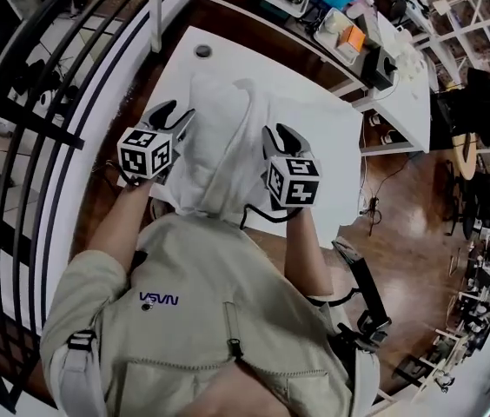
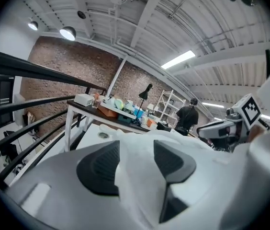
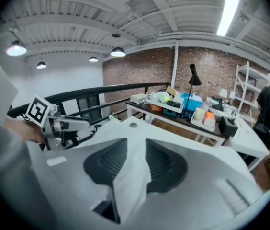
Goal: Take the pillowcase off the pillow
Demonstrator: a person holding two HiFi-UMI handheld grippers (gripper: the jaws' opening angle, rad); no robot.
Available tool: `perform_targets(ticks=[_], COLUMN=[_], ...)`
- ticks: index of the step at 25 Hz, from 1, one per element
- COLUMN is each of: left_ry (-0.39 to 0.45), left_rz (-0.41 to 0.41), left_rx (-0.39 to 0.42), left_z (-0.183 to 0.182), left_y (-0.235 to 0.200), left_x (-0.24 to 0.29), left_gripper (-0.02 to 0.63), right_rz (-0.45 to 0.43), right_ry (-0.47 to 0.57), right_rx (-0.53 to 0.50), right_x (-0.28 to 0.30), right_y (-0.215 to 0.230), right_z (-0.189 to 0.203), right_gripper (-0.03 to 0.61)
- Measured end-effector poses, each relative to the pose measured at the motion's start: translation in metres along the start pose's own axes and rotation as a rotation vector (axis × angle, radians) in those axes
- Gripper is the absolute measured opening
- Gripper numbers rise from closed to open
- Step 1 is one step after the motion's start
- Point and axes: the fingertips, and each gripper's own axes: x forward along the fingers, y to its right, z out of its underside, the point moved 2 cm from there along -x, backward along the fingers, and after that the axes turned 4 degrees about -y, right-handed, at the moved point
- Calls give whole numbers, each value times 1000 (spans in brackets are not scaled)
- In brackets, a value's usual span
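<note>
A white pillow in its white pillowcase [image 1: 223, 137] stands bunched up on the white table [image 1: 323, 120], close to my chest. My left gripper [image 1: 175, 118] is at its left side and my right gripper [image 1: 278, 137] at its right side. In the left gripper view a fold of the pillowcase [image 2: 137, 176] runs between the parted dark pads [image 2: 99, 169] of the left gripper [image 2: 136, 159]. In the right gripper view a fold of the case [image 3: 132, 176] hangs in the gap of the right gripper [image 3: 136, 159]. Neither pair of pads visibly presses the cloth.
A black railing [image 1: 45, 146] runs along the left. A small round fitting [image 1: 202, 51] sits at the table's far end. Behind stands another table [image 1: 401, 85] with boxes and trays [image 1: 336, 24]. A person [image 2: 188, 116] stands far off by shelves. Wooden floor lies to the right.
</note>
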Motion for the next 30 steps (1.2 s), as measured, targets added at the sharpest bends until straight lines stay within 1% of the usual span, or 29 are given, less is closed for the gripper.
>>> perform_targets(ticks=[2,4,5,6,8,10,11,12,13,15,16,17,19,22,25,26,27,29,30], left_ry=[-45,-123,-154,-178,-228,-294,-325,-348,-362,-361,-345,-321,-264,-188,-169,-170,-168,-155,-147], left_rz=[65,156,197,232,287,316,321,316,300,268,259,252,236,216,224,229,231,224,218], left_rx=[-9,-19,-39,-70,-141,-174,-172,-159,-136,-70,-37,-10,11,4,52,74,88,90,81], left_z=[19,48,62,73,93,113,122,128,131,125,117,107,86,50,24,20,17,13,11], left_y=[17,43,56,67,83,94,97,97,96,94,94,96,97,93,98,101,102,98,94], left_x=[-26,-49,-58,-64,-67,-64,-62,-58,-54,-48,-44,-41,-33,-19,-7,-5,-4,-5,-7], left_gripper=[201,203,214,227,275,301,300,280,216,107,69,47,34,29,29,28,28,28,28], right_rz=[-48,-95,-118,-138,-168,-173,-166,-156,-145,-130,-123,-117,-111,-100,-44,-16,13,61,77], right_ry=[-22,-79,-107,-132,-178,-234,-260,-279,-288,-273,-252,-226,-183,-142,-120,-120,-119,-108,-100], right_rx=[51,90,102,106,92,55,34,16,2,-12,-22,-32,-35,-59,-92,-104,-123,-158,-164], right_x=[-18,-30,-34,-36,-34,-27,-23,-19,-15,-12,-12,-15,-21,-28,-25,-22,-20,-18,-19], right_y=[-28,-58,-70,-79,-92,-101,-105,-108,-110,-113,-113,-113,-113,-113,-104,-100,-96,-89,-86], right_z=[22,48,58,66,77,90,97,102,105,100,94,88,78,66,59,59,59,58,56], right_gripper=[117,118,117,118,118,118,122,137,138,140,152,168,184,190,185,165,129,47,23])
